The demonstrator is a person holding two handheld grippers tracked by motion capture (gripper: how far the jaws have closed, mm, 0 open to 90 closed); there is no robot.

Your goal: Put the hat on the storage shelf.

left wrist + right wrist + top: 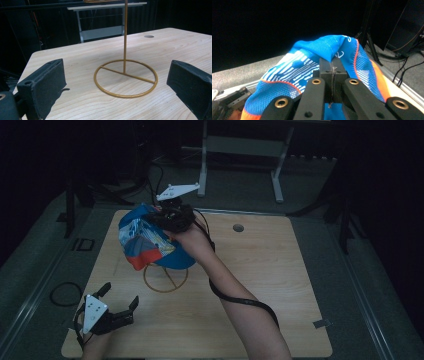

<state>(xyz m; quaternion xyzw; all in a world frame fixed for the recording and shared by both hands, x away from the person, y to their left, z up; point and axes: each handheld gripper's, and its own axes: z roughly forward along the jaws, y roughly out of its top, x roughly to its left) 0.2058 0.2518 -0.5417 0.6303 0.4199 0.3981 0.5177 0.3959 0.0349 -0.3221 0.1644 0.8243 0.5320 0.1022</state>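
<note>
The high view is looking dim overall: the room around the table (280,270) is sinking into near black, while the pale wooden top is catching soft light from above and showing no hard shadows. The blue cap (150,245) is standing out as the brightest colour. In the left gripper view the grain is reading sharp at the far edge, and the near black jaws are blurring slightly. In the right gripper view the background is lying dark and soft.
</note>
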